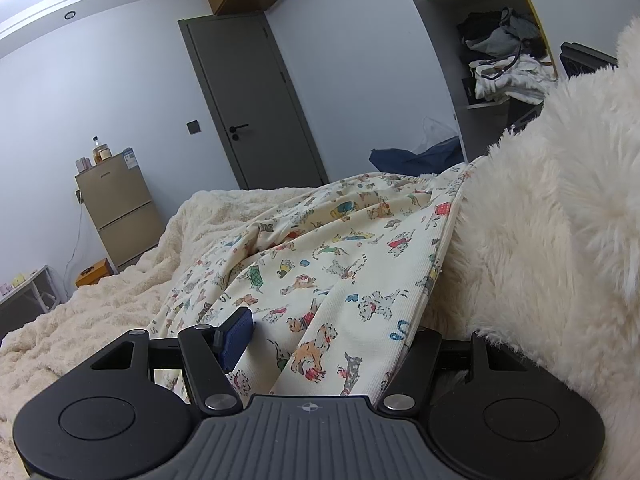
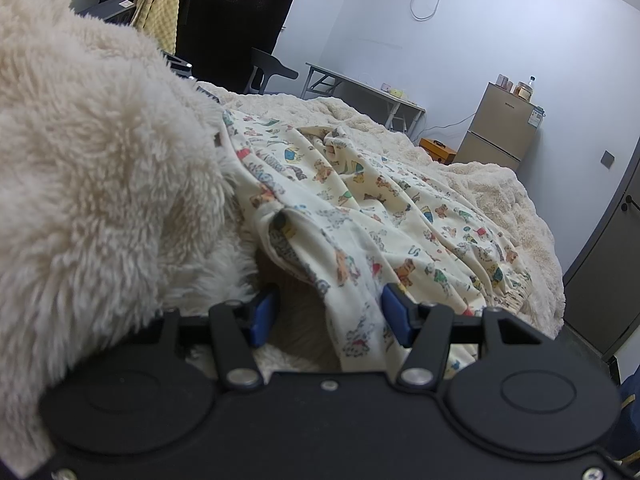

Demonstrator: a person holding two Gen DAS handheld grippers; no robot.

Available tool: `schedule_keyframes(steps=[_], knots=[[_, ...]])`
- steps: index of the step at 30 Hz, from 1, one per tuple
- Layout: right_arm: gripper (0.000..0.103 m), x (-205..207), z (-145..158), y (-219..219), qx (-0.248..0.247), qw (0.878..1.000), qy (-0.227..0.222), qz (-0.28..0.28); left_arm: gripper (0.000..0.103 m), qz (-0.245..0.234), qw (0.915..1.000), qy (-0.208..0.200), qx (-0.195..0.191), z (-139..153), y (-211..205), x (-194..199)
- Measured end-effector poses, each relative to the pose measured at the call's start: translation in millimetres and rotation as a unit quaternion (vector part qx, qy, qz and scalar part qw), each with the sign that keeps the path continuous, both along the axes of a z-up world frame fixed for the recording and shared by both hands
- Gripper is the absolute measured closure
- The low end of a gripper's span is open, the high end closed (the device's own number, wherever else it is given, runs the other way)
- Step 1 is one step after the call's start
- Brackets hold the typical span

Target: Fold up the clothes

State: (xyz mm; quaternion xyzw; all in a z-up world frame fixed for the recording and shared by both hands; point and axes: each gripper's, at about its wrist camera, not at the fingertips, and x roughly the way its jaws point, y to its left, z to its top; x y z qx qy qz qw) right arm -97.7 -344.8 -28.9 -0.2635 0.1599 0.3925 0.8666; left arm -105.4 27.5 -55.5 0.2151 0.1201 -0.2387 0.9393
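Garment: cream waffle-knit cloth printed with small coloured dogs point(image 1: 340, 264), lying rumpled in loose folds on the bed; seen again from the right wrist point(image 2: 380, 216), where a bunched ridge runs across its far part.
Garment position: middle of the bed, its near edge reaching both grippers; one side is tucked against the fluffy mound.
Left gripper point(image 1: 328, 340): low over the near edge of the printed cloth, which fills the gap between its fingers. Only the blue ribbed pad on the picture's left point(image 1: 236, 336) shows; the other is covered by cloth.
Left jaws: spread, cloth between them; cannot tell whether the pads press on it.
Right gripper point(image 2: 328, 312): blue pads set apart, with a hanging fold of the cloth against the pad on the picture's right point(image 2: 396, 312); the pad on the picture's left point(image 2: 262, 312) has open shadow beside it.
Right jaws: spread, not pinching.
Bed cover: cream plush blanket point(image 1: 100, 300) under the garment, wrinkled.
Mound: long-pile white fluffy fabric point(image 1: 552, 216), heaped beside the garment, close to both cameras point(image 2: 92, 168).
Room, far side: grey door with black handle point(image 1: 256, 112); small gold two-door fridge point(image 1: 120, 216) with bottles on top; white folding table point(image 2: 368, 88); shelf with piled clothes point(image 1: 504, 60).
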Motion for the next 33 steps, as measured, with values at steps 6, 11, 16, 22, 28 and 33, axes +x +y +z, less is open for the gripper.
schedule_keyframes(steps=[6, 11, 16, 22, 28, 33], knots=[[0.047, 0.2, -0.1, 0.2, 0.000, 1.000, 0.000, 0.000, 0.045, 0.000, 1.0000, 0.001, -0.001, 0.1, 1.0, -0.4], [0.047, 0.0, -0.4, 0.2, 0.001, 1.000, 0.000, -0.001, 0.044, 0.000, 1.0000, 0.002, -0.002, 0.5, 1.0, -0.5], [0.047, -0.1, -0.7, 0.5, 0.001, 1.000, 0.001, -0.002, 0.044, 0.001, 1.0000, 0.003, -0.004, 0.1, 1.6, 0.2], [0.047, -0.5, -0.6, 0.2, 0.001, 1.000, 0.001, -0.002, 0.044, 0.001, 1.0000, 0.005, -0.006, -0.2, 1.7, 1.0], [0.047, -0.8, -0.8, 0.5, 0.002, 1.000, 0.001, -0.003, 0.044, 0.001, 1.0000, 0.007, -0.007, -0.3, 2.3, 1.3], [0.047, -1.1, -1.0, 0.5, 0.002, 1.000, 0.002, -0.003, 0.044, 0.002, 0.9999, 0.008, -0.007, -0.6, 2.5, 1.2]])
